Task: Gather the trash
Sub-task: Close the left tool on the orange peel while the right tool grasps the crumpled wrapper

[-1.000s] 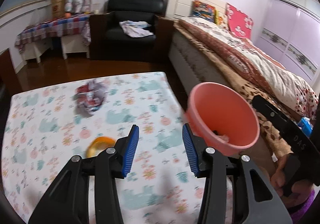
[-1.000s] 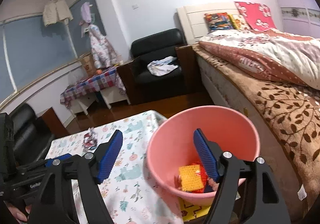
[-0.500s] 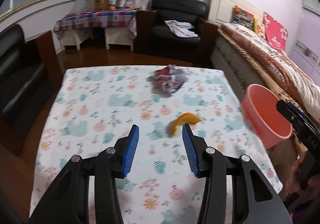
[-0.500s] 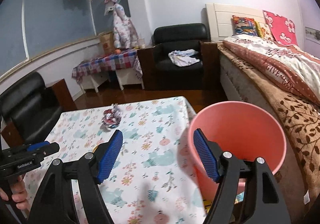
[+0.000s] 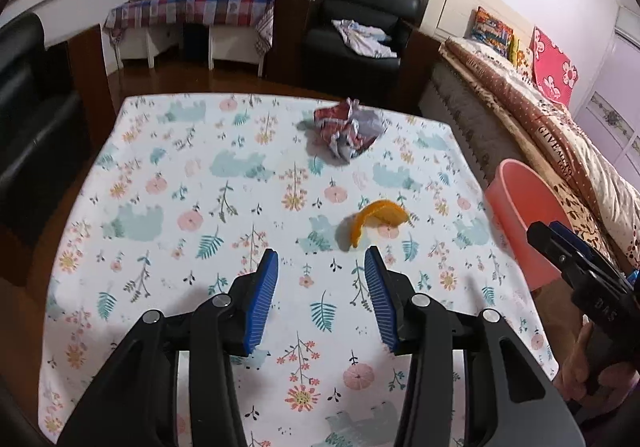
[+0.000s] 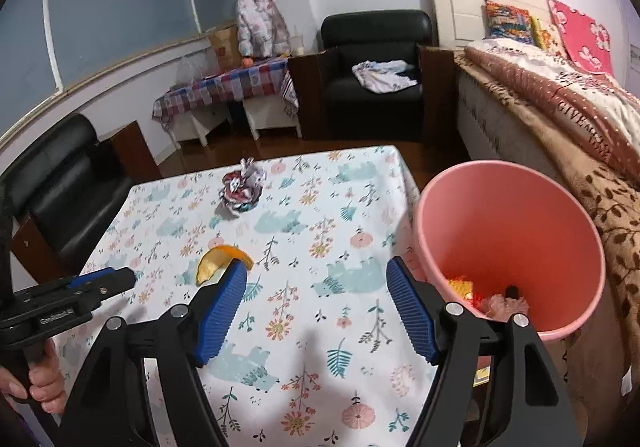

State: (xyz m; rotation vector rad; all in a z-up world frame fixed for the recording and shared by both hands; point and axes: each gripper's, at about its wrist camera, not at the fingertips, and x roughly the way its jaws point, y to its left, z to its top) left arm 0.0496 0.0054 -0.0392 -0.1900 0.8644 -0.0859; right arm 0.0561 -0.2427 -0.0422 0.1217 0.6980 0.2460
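Two scraps lie left of my round pink plastic bin (image 6: 508, 247): curved orange peel (image 5: 378, 221), crumpled wrapper (image 5: 348, 127); each hand-held gripper, left (image 5: 322, 297) and right (image 6: 314, 313), gapes empty.

One orange peel (image 5: 378, 221) and one crumpled wrapper (image 5: 349, 127) on one table (image 5: 160, 175), one pink bucket (image 6: 508, 247), two black armchairs, one bed.

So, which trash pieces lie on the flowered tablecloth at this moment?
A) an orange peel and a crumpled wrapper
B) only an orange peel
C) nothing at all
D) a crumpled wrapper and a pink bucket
A: the orange peel lies near the open left claw, the crumpled wrapper lies farther back, and the pink bucket stands beside the table, not on it.
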